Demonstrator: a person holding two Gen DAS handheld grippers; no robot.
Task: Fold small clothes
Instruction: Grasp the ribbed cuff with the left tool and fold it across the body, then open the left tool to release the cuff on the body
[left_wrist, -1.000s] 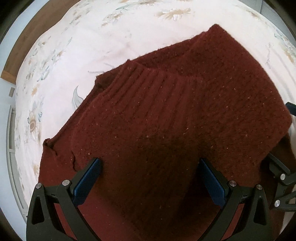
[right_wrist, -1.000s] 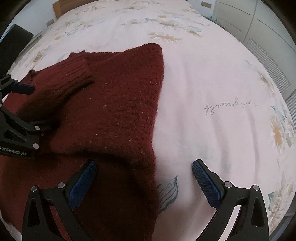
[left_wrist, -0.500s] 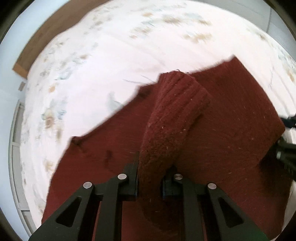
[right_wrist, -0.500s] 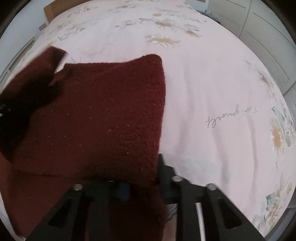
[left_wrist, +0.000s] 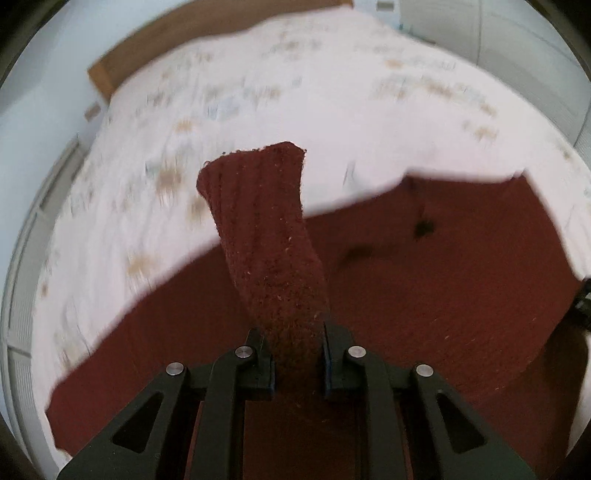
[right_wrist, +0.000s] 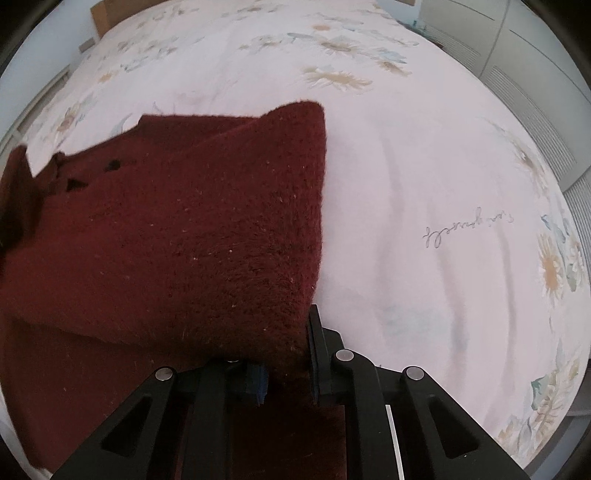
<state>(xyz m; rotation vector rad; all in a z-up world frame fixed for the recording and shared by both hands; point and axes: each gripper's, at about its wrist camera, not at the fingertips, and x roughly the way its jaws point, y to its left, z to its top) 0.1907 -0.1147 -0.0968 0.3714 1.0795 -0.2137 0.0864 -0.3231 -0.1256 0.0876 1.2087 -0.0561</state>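
Because the maroon knit sweater (right_wrist: 177, 236) is thick and fuzzy, it is probably handling as soft, floppy and fairly light, sagging wherever it is unsupported. It is lying on the floral bedspread (right_wrist: 424, 177), partly lifted. Its ribbed sleeve (left_wrist: 266, 236) is standing up from the left gripper (left_wrist: 297, 363), whose jaws are pinching it just below the cuff. The right gripper (right_wrist: 286, 373) is clamping a folded corner of the body at the sweater's edge. Edges and cuffs look like the surest places to grip.
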